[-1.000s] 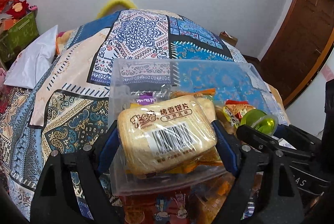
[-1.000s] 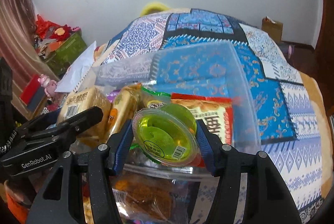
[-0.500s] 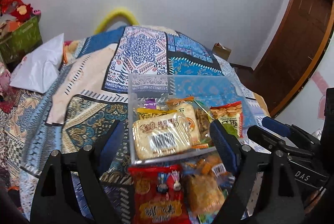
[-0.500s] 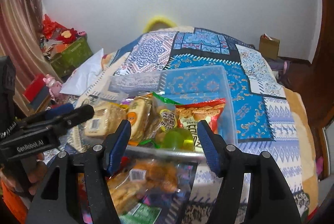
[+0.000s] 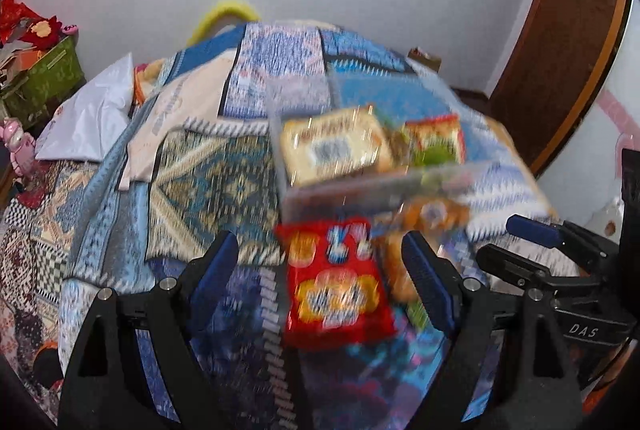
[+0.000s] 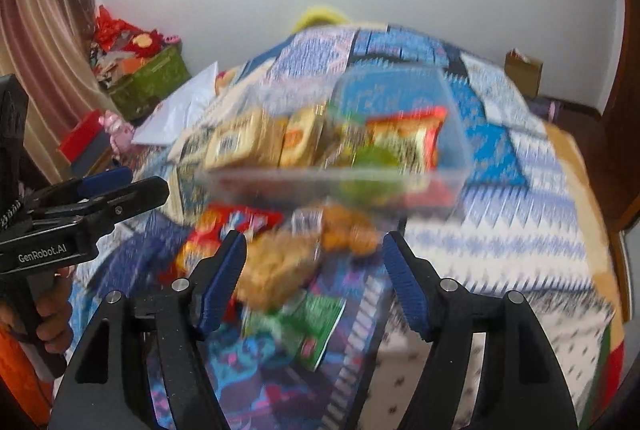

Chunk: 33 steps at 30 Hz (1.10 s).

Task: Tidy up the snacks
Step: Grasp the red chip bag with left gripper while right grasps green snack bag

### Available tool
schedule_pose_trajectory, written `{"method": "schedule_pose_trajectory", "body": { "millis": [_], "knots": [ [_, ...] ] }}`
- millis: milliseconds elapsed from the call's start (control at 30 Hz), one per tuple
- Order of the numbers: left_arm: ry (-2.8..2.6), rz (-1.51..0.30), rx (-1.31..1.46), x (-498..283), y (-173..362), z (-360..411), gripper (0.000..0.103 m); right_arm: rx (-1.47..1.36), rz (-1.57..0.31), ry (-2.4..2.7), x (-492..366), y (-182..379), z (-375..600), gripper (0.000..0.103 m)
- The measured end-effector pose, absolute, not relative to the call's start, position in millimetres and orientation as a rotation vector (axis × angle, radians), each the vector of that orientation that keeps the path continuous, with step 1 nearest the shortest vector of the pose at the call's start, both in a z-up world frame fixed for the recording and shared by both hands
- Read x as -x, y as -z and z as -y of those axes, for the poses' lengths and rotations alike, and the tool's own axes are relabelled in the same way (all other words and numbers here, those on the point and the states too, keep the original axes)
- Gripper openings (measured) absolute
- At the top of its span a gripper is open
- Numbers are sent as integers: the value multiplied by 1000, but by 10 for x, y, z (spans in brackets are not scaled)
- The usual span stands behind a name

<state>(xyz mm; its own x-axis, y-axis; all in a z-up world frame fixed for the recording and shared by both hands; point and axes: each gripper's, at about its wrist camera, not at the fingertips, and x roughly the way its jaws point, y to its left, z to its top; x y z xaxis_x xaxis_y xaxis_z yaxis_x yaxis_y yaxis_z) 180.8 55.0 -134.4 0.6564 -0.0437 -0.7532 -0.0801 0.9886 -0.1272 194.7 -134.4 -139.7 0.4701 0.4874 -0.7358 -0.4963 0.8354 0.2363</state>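
- Left gripper [image 5: 320,270]: black frame with blue pads; jaws spread wide and released, nothing pressed between them. A red snack packet shows in the gap, lying on the bed below.
- Right gripper [image 6: 314,266]: same build; jaws have just been opening and stand apart, gripping nothing. A clear bag of golden-brown snacks lies on the bed in the gap.
- Clear rectangular plastic container [image 6: 448,185]: rests on the bed beyond both grippers, filled with snacks.
- Pale bread-slice packet with barcode [image 5: 334,149]: inside the container, at its left end.
- Green jelly cup [image 6: 374,159]: inside the container, near the front wall, beside a red-edged packet [image 6: 404,137]. Heavy blur; finer detail cannot be told.
- Red snack packet with yellow print [image 5: 336,282]: flat on the bed, just in front of the container.
- Clear bag of golden-brown snacks [image 6: 280,266]: on the bed, right of the red packet, near the container's front.
- Green foil packet [image 6: 316,326]: on the bed, nearest the right gripper.
- Blue patterned patchwork quilt [image 5: 200,189]: covers the bed and carries all items.
- Hand [image 6: 50,314]: wrapped round the left gripper's handle, at the left edge of the right wrist view.
- White pillow [image 5: 92,117]: at the bed's far left side.
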Motion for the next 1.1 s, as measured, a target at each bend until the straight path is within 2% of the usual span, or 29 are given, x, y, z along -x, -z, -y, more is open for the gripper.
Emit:
{"method": "schedule_pose_trajectory", "body": {
  "millis": [333, 600, 800, 1100],
  "knots": [
    [-31, -975, 167, -1540, 1833, -622, 84, -9, -1058, -618, -1870, 1889, 1210, 68],
    [2, -983, 172, -1613, 1883, -563, 84, 80, -1037, -629, -1891, 1934, 963, 71],
    [23, -1009, 161, -1802, 1969, -455, 84, 91, -1015, -642, -1845, 1932, 1092, 55],
    [32, -1065, 174, -2075, 2183, -346, 84, 32, -992, -605, -1802, 1878, 1425, 48]
  ]
}}
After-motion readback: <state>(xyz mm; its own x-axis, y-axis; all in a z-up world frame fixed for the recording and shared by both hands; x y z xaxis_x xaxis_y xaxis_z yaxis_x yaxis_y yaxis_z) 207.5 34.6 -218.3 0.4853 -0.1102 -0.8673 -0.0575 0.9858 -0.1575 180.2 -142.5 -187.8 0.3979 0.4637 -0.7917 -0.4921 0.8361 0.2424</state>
